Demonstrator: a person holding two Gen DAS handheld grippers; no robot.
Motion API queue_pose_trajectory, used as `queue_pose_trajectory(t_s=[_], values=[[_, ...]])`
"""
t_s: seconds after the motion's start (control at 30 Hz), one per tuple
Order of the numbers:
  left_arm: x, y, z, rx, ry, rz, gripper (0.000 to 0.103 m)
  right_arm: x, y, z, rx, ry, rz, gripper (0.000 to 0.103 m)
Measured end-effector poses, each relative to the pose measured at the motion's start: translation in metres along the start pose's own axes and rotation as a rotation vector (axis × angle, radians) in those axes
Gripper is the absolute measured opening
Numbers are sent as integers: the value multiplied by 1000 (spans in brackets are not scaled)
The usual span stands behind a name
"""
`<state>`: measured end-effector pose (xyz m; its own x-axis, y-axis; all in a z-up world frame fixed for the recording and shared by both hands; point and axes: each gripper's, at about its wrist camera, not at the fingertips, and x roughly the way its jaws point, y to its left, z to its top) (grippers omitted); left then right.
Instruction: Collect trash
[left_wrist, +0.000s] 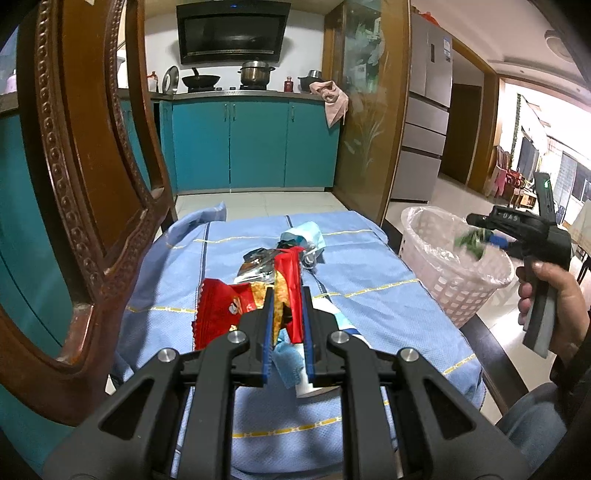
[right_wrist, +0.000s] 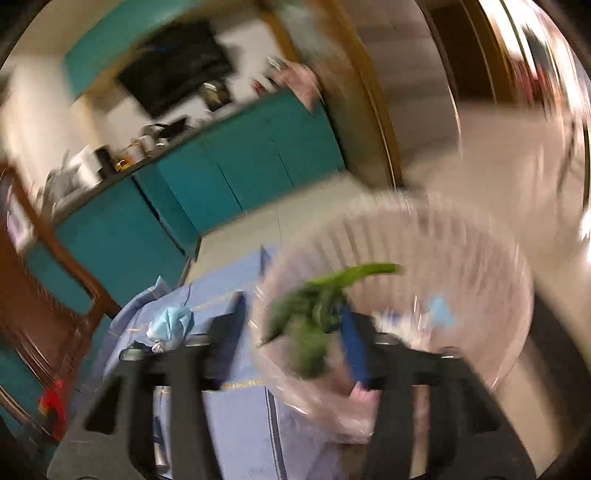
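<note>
My left gripper (left_wrist: 287, 295) is shut on a red snack wrapper (left_wrist: 286, 280) and holds it above the blue cloth (left_wrist: 369, 266) on the table. More trash lies there: another red wrapper (left_wrist: 218, 306), a silver wrapper (left_wrist: 256, 264) and a blue face mask (left_wrist: 304, 236). My right gripper (left_wrist: 480, 236) is over the white basket (left_wrist: 443, 288). Its jaws stand wide apart in the blurred right wrist view, and a green wrapper (right_wrist: 317, 314) hangs beside the right finger (right_wrist: 354, 343) above the basket (right_wrist: 480, 258). I cannot tell whether it touches.
A carved wooden chair back (left_wrist: 85, 184) stands close on the left. The basket has a plastic liner and sits at the table's right edge. Teal kitchen cabinets (left_wrist: 255, 144) and a wooden partition (left_wrist: 369, 110) are beyond the table. A white tube (left_wrist: 306, 376) lies under my left gripper.
</note>
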<state>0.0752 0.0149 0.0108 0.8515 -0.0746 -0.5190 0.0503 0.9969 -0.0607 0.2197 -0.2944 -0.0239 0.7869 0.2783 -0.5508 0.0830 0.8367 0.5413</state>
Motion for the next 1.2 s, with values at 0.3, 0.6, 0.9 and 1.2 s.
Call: queue_pose_trajectory(t_s=[0.3,0.6,0.9,1.2], values=[[5,-44,14,44,-2,-153,14,-83,-28,-20,203,-234,63,95],[77,-200,109,133,-3,-482,39,-133,-47,-28,326,-511,34,95],[106,-163,117,4,62,-318,94,-112,-18,-18,134,-396,38,95],[18,-13,19,-67,38,17,100,-59,77,-55,-307,-103,45,95]])
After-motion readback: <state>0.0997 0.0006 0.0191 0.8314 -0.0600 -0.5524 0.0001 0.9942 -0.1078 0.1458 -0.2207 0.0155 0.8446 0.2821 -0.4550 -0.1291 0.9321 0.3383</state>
